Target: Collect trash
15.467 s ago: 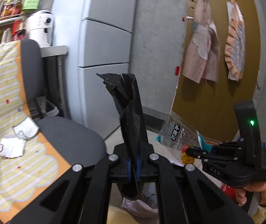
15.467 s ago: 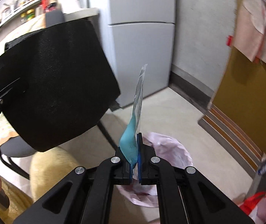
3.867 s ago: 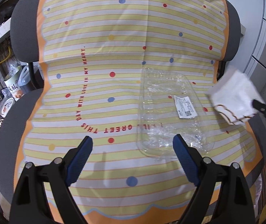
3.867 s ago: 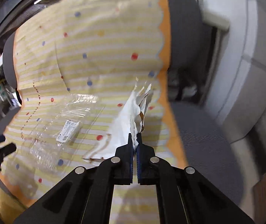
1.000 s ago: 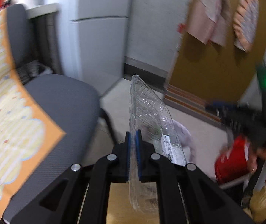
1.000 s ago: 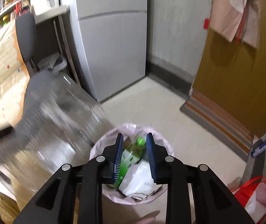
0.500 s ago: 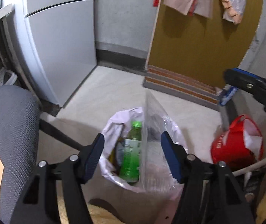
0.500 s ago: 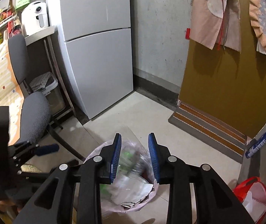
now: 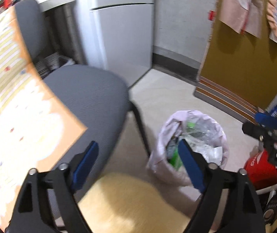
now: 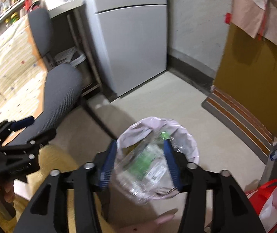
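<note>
Both tools, left tool [image 9: 136,167] and right tool [image 10: 140,163], are opening, empty; beneath the right tool's tips, the clear plastic tray [image 10: 148,172] in the trash bag [image 10: 188,143] looks light, springy, best pinched at its rim.

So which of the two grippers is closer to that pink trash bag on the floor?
The right. The right gripper hangs directly above the pink trash bag, its jaws opening, nothing pinched between them. The left gripper is off to the side, nearer the grey chair, jaws opening and empty.
</note>
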Demonstrator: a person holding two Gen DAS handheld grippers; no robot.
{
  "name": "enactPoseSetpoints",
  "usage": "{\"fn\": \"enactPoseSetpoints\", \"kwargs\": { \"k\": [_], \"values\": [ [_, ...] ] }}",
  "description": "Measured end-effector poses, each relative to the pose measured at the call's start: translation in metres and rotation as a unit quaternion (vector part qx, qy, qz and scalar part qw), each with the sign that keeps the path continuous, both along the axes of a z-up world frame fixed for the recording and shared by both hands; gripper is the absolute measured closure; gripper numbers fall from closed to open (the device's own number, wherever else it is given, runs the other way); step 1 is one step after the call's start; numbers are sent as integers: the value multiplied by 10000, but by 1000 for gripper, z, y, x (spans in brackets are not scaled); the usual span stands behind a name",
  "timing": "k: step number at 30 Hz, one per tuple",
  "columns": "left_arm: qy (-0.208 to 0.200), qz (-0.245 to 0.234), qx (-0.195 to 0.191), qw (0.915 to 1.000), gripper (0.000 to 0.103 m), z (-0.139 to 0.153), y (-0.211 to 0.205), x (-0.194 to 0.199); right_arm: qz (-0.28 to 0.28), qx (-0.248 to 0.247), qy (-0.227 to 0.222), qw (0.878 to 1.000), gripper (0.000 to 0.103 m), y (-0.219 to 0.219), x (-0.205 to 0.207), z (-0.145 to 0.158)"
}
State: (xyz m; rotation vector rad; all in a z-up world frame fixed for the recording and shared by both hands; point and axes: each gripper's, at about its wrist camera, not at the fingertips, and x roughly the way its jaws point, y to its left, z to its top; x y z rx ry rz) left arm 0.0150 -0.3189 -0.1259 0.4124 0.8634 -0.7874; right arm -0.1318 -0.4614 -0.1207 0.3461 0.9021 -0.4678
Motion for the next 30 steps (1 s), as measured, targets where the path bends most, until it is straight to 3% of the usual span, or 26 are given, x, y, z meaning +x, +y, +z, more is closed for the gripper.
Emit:
{"fn": "enactPoseSetpoints", "kwargs": {
  "k": [3, 5, 12, 16, 19, 30],
  "values": [
    [38, 144, -1, 9999, 6, 16, 26, 2, 198, -244, -33, 9995, 20, 20, 3, 15],
    [28, 302, 12, 9995, 6, 26, 44, 2, 313, -370, -74, 9988, 16, 33, 6, 28],
    [-77, 744, 5, 9972, 6, 64, 92, -4, 540, -442, -281, 9972, 15, 58, 6, 65],
    [155, 957, 57, 9953, 6, 79, 109, -4, 617, -492, -370, 9962, 15, 63, 4, 84],
    [-40, 1090, 52, 9940, 6, 95, 120, -9, 701, -716, -344, 9944, 15, 69, 3, 97],
    [-247, 1441, 33, 9892, 6, 112, 137, -5, 734, -806, -544, 9926, 15, 68, -4, 114]
  ]
}}
